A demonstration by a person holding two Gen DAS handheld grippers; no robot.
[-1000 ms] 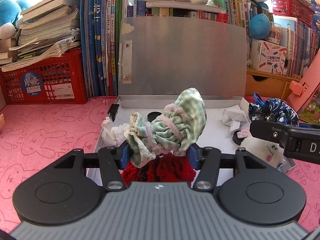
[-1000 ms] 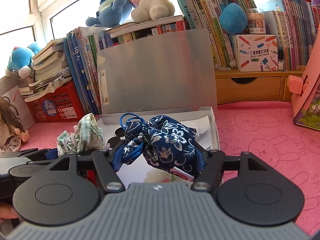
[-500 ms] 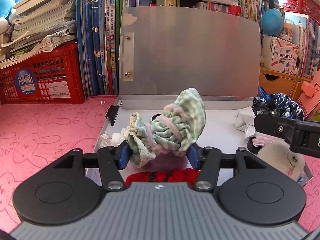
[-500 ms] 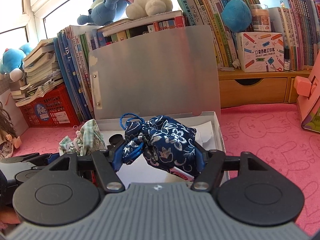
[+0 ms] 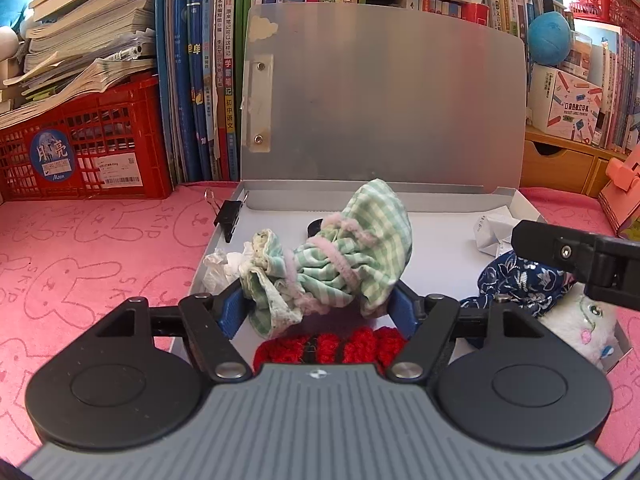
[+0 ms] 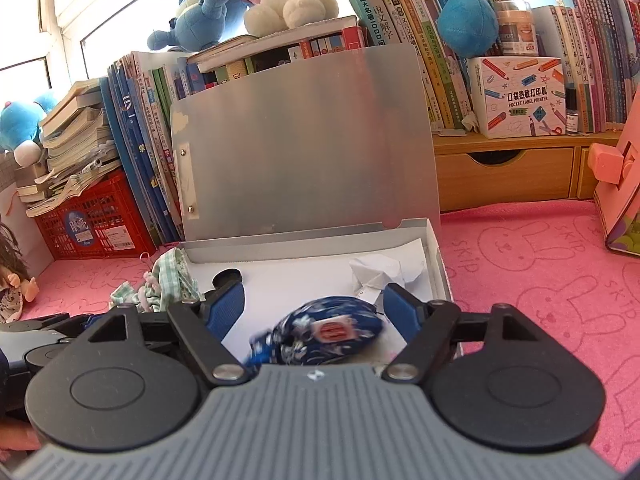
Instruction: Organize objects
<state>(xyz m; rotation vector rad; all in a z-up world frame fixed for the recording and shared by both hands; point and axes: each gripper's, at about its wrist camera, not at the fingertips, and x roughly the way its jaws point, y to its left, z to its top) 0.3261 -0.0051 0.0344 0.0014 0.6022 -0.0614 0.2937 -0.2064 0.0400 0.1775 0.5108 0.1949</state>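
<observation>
Dropped from right tongs (image 6: 314, 306), now apart, one blue pouch (image 6: 328, 330) lies between them; left tongs (image 5: 320, 304) clamp one green pouch (image 5: 340, 256); box (image 6: 520, 96) reads "POCKET LABEL PRINTER"

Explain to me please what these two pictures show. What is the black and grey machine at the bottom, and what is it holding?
No robot: a person holds two hand grippers, each with a camera looking along its fingers. In the left camera's picture, the left gripper is shut on a green checked cloth pouch over an open grey file box on a pink mat. In the right camera's picture, the right gripper is open; a blurred navy floral pouch lies between its fingers, unheld. Crumpled paper lies inside.
</observation>
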